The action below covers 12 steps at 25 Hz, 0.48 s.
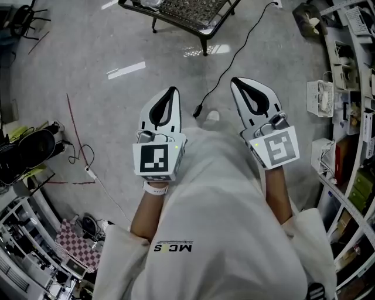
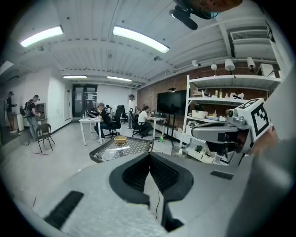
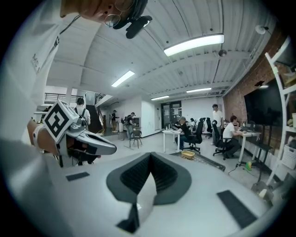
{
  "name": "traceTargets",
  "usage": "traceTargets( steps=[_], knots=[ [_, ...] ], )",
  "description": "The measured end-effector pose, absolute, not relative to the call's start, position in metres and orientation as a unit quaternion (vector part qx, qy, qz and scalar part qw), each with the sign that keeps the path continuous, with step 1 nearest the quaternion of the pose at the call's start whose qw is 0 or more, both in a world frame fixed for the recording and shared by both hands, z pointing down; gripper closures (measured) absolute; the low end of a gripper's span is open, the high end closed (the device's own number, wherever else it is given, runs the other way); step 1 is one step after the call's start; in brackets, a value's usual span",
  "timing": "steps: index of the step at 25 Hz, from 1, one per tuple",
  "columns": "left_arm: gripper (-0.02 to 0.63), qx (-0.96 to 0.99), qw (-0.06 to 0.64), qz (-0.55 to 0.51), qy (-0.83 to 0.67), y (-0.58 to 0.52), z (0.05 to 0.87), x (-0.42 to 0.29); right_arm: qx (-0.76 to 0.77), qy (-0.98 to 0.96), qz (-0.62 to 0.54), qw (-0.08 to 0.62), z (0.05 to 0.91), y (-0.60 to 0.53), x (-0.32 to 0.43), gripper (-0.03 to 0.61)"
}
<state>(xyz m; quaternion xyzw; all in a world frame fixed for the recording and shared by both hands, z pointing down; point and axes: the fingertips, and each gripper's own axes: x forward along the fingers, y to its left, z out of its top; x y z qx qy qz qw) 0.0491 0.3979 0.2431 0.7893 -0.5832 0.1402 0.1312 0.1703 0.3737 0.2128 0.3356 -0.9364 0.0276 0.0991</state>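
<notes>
I hold both grippers out in front of my white shirt, above a grey floor. The left gripper [image 1: 171,91] is shut, its black pads meeting at the tip with nothing between them; in its own view the left gripper [image 2: 149,156] points toward a black mesh table [image 2: 121,148]. The right gripper [image 1: 235,81] is also shut and empty, and the right gripper [image 3: 151,155] faces an open office floor. Each gripper appears in the other's view: the right one [image 2: 227,130] and the left one [image 3: 81,138]. Neither touches anything.
The black mesh table [image 1: 188,13] stands ahead, bearing a small wicker basket [image 2: 120,139]. A black cable [image 1: 235,54] runs across the floor. Shelving [image 1: 347,117] lines the right side. A red cord [image 1: 76,126] and clutter lie at the left. Seated people work at desks [image 3: 178,133] farther off.
</notes>
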Motion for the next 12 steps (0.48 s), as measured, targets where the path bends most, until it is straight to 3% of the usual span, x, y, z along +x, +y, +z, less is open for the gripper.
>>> traceTargets(
  steps=[12],
  knots=[
    [0.589,0.767,0.149,0.143,-0.607,0.335,0.262,0.012,0.336,-0.933,0.063,0.114,0.236,0.313,0.16,0.563]
  ],
)
